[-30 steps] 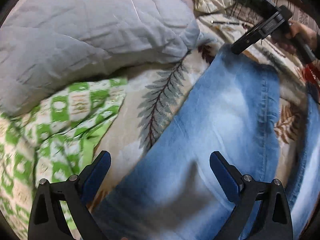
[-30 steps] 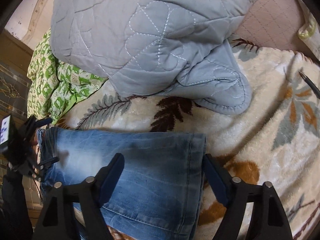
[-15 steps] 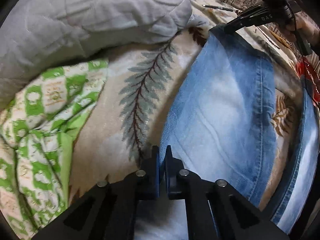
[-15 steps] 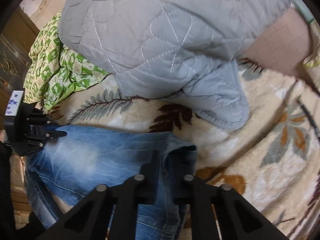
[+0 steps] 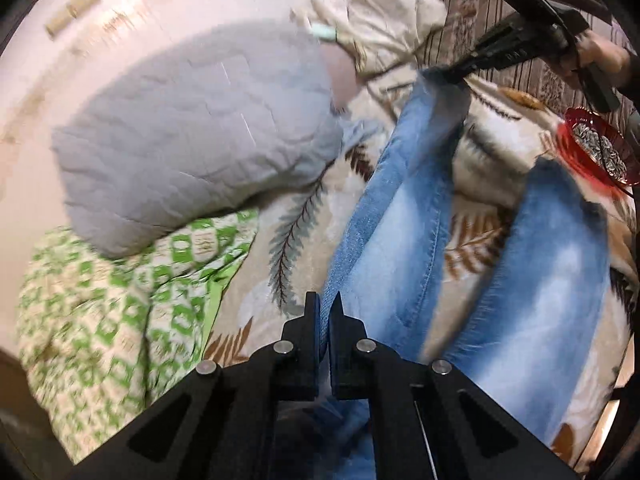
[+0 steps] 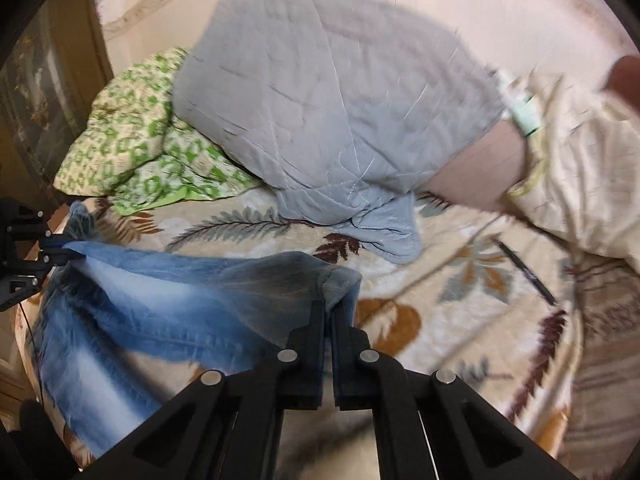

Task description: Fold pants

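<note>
Light blue jeans (image 5: 400,216) are stretched in the air above a leaf-patterned blanket (image 5: 280,216). My left gripper (image 5: 325,308) is shut on the edge of one leg near its upper end. Far along that leg, the right gripper (image 5: 460,70) pinches the hem. In the right wrist view my right gripper (image 6: 329,312) is shut on the bunched hem of the jeans (image 6: 180,292), and the left gripper (image 6: 60,254) holds the far end at the left edge. The second leg (image 5: 552,264) hangs lower at the right.
A grey quilted cover (image 6: 332,92) and a green patterned cloth (image 6: 132,140) lie piled behind the jeans. A cream cloth (image 6: 580,168) lies at the right, with a pen (image 6: 524,272) on the blanket. A red bowl (image 5: 596,152) sits beyond the second leg.
Both grippers went from open above the flat jeans to shut on the fabric, then rose. The held leg has lifted off the blanket and hangs taut between them.
</note>
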